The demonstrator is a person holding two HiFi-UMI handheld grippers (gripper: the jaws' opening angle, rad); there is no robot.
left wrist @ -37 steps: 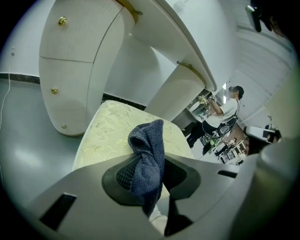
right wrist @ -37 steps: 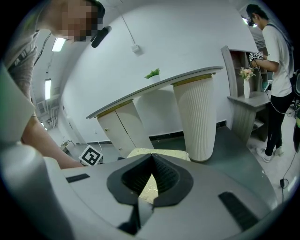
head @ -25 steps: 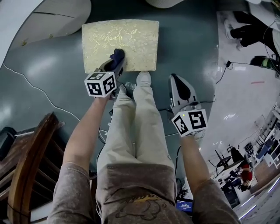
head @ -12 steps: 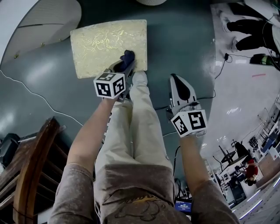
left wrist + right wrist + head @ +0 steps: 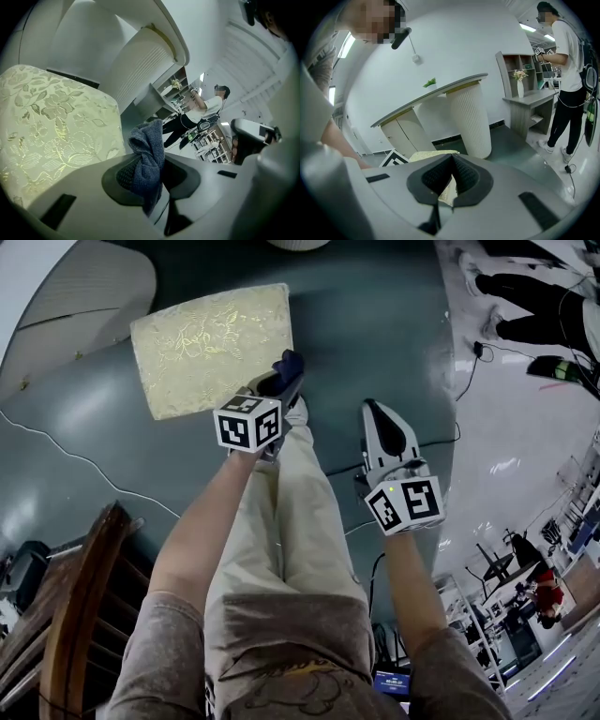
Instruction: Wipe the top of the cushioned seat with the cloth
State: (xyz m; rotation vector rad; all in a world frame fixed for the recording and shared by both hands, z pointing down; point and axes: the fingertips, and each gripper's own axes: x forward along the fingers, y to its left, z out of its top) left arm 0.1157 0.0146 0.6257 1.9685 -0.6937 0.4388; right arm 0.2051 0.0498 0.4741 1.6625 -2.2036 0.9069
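1. Head view: the cushioned seat [image 5: 202, 348] stands on the dark, glossy floor [image 5: 375, 324]. It is a squarish pad with rounded corners, covered in pale gold fabric with a woven flower pattern. The left hand-held gripper [image 5: 284, 379] is just past the right edge of the seat, so the dark blue cloth [image 5: 290, 362] is over the floor and not on the cushion. I judge this is the end of one wiping stroke, or a pause. The right hand-held gripper [image 5: 377, 413] is well apart from the seat, low beside the person's leg, probably because one cloth needs only one tool.

2. Left gripper view: the jaws are closed tight on the cloth. It is pinched in the middle, so it bunches up above them and one end hangs below. It looks like soft terry, which should take dust well. The seat lies to the left, its top a little domed and padded, and the cloth does not touch it.

3. Right gripper view: the dark ribbed pads meet at the tip and hold nothing. Only a small piece of the seat shows behind them.
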